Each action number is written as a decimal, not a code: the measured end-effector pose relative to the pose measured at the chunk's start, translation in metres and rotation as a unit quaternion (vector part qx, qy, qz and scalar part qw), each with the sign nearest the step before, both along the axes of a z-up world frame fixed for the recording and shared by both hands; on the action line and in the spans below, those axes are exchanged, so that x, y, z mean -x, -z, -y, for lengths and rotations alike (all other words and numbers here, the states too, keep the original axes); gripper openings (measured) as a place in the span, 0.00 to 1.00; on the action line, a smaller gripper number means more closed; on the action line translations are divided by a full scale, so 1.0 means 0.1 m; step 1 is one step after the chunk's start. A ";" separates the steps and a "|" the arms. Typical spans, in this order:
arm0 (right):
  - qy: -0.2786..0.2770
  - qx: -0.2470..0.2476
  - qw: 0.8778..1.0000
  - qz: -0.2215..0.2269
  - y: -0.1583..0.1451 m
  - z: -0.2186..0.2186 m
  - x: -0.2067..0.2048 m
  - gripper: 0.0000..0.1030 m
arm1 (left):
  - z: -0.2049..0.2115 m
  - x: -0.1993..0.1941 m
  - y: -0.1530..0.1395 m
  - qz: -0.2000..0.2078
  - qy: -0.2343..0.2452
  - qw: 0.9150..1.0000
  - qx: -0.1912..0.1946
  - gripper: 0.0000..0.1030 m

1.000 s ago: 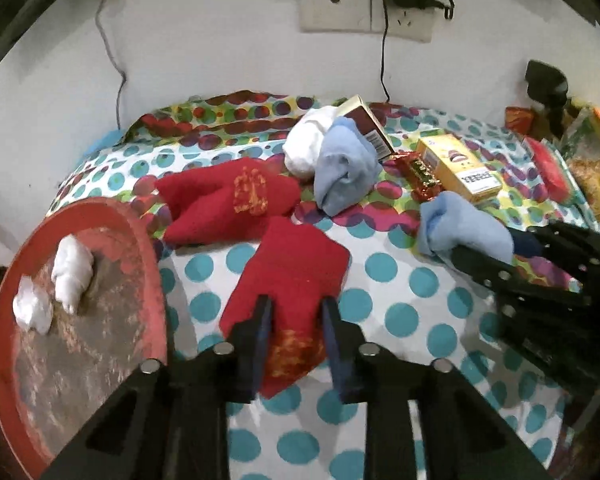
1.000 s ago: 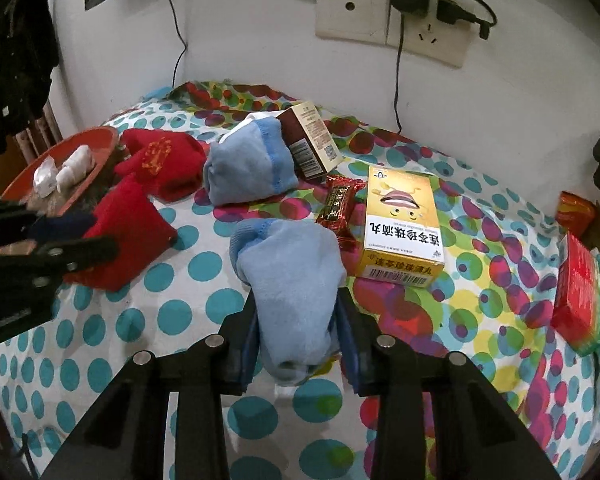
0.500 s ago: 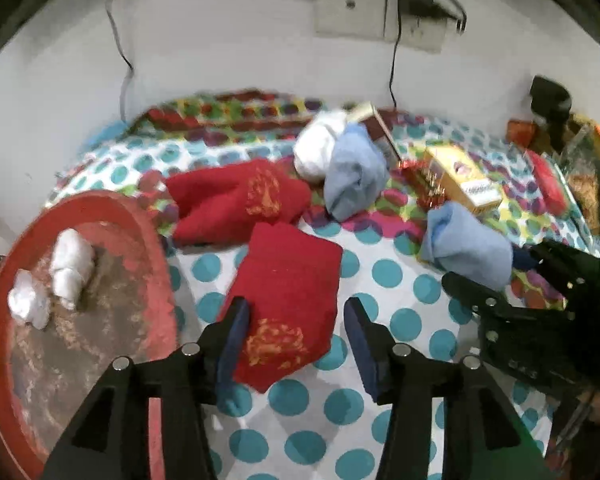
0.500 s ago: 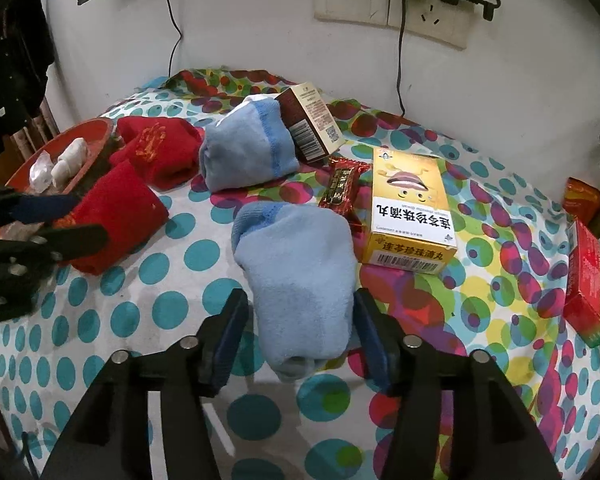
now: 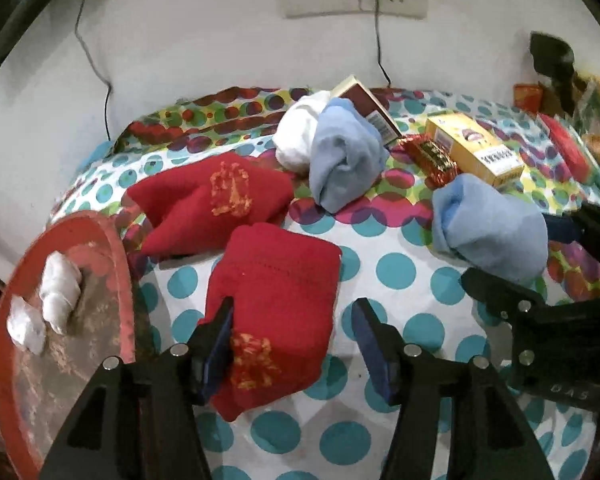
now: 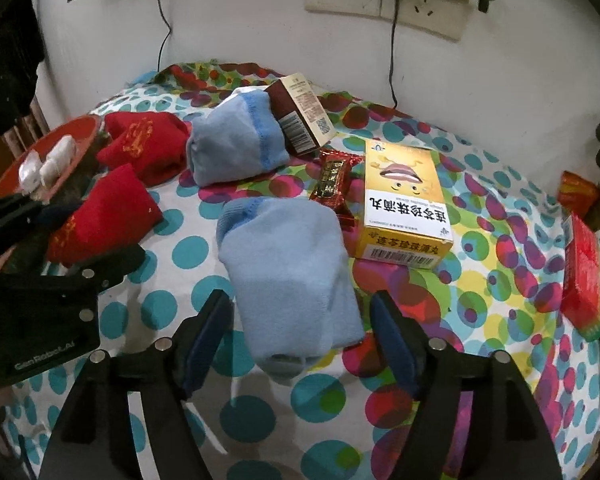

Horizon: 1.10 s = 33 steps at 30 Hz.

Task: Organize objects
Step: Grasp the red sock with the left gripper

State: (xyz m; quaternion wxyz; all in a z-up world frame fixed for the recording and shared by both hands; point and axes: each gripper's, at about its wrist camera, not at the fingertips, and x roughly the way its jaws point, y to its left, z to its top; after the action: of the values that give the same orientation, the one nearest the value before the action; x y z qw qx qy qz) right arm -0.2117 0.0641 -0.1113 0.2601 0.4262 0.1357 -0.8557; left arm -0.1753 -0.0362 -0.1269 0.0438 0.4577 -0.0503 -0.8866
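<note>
Dotted tablecloth [image 5: 396, 272] | red tray [image 5: 112, 248]: two white wads [image 5: 60, 292]

A table covered with a polka-dot cloth [image 6: 480, 288], teal dots on white nearer the grippers and multicoloured dots farther off, carries everything. Between the left gripper's [image 5: 294, 340] open fingers lies a folded red sock with gold print [image 5: 276, 304]; a second red sock [image 5: 208, 204] lies just beyond it. A round red tray [image 5: 116, 248] holding white lumps sits to that gripper's left. Between the right gripper's [image 6: 300, 332] spread fingers lies a folded light-blue sock [image 6: 288, 272]. Beyond it rest another light-blue sock [image 6: 232, 148], a brown carton [image 6: 300, 120], a red foil snack packet [image 6: 332, 180] and a yellow medicine box [image 6: 404, 204]. A red packet [image 6: 584, 276] lies far right.
</note>
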 end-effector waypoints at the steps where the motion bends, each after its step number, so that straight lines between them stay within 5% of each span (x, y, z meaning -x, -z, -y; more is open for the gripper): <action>1: 0.000 -0.002 1.000 -0.002 0.00 0.00 0.00 0.69 | 0.02 -0.02 0.01 -0.009 -0.004 1.000 -0.003 0.57; 14: 0.001 -0.005 1.000 -0.005 0.00 0.00 0.00 0.68 | 0.00 -0.09 0.02 -0.033 -0.022 0.999 0.002 0.61; 17: -0.005 0.002 1.000 -0.010 -0.03 0.00 -0.04 0.42 | 0.04 -0.08 0.02 -0.033 -0.026 0.999 -0.007 0.61; 21: -0.009 -0.005 1.000 -0.020 -0.03 0.03 -0.07 0.35 | 0.07 -0.09 0.00 -0.036 -0.026 0.999 -0.019 0.58; 23: -0.009 -0.006 1.000 -0.021 -0.04 0.03 -0.07 0.34 | 0.10 -0.11 -0.02 -0.044 -0.030 0.998 -0.025 0.46; 33: -0.007 -0.004 1.000 -0.018 -0.03 0.02 -0.06 0.35 | 0.25 -0.24 -0.19 -0.058 -0.005 0.995 -0.076 0.33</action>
State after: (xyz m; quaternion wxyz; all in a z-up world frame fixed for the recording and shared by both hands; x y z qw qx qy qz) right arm -0.2053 0.0620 -0.1082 0.2615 0.4111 0.1468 -0.8608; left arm -0.1513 -0.0613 -0.1082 0.0165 0.4082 0.0221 -0.9125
